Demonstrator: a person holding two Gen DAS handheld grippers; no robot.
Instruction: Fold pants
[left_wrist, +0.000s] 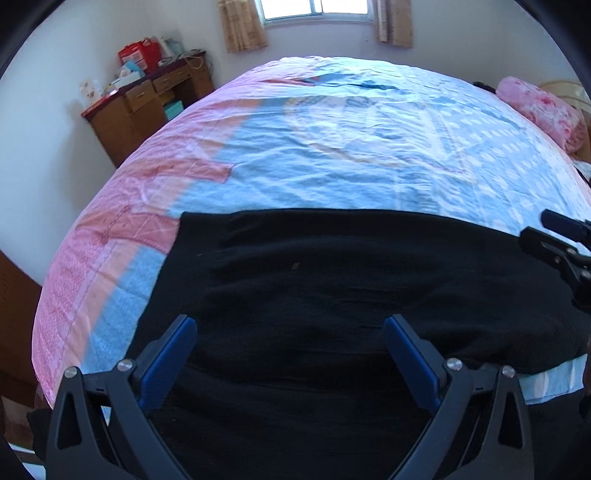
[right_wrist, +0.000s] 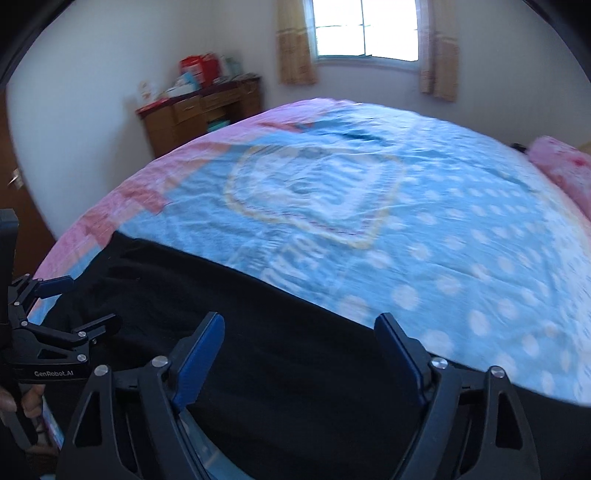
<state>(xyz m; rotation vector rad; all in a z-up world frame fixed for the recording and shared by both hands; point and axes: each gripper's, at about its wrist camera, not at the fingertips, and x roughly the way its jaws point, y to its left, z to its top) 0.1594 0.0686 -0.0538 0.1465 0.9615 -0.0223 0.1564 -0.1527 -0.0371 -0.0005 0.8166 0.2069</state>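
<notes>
**Two claws wide over one pair of pants**

Left claw (left_wrist: 290, 336) gapes wide, gripping nothing, with the black pants (left_wrist: 332, 280) spread beneath it on the bed (left_wrist: 332, 147). Right claw (right_wrist: 299, 332) is likewise spread and empty, pants under its fingers.

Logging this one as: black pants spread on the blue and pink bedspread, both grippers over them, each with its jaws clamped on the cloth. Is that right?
Not quite. The black pants do lie on the bedspread, but neither gripper grips them: the left gripper and right gripper both have their jaws apart above the cloth, as each wrist view shows.
</notes>
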